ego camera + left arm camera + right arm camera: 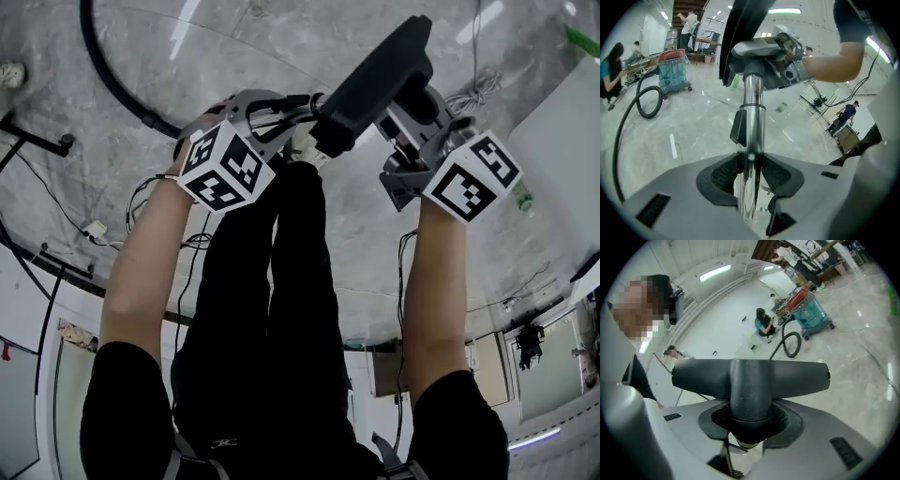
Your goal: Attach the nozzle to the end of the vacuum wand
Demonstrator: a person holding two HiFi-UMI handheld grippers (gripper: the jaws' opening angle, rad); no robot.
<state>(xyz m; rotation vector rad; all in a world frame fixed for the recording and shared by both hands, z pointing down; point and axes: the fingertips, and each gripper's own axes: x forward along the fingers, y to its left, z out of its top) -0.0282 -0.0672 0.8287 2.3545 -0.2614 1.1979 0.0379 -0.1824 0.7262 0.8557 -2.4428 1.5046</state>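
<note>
Chrome wand (752, 93) lengthwise toward black nozzle (750, 376)

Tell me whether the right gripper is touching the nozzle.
Touching. The right gripper view shows the right gripper closed round the neck of the nozzle, with its jaws pressed against the neck on both sides and no gap.

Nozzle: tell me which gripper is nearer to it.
Right. The right gripper is clamped on the neck of the nozzle, touching it. The left gripper grips the wand farther back along the tube, apart from the nozzle.
</note>
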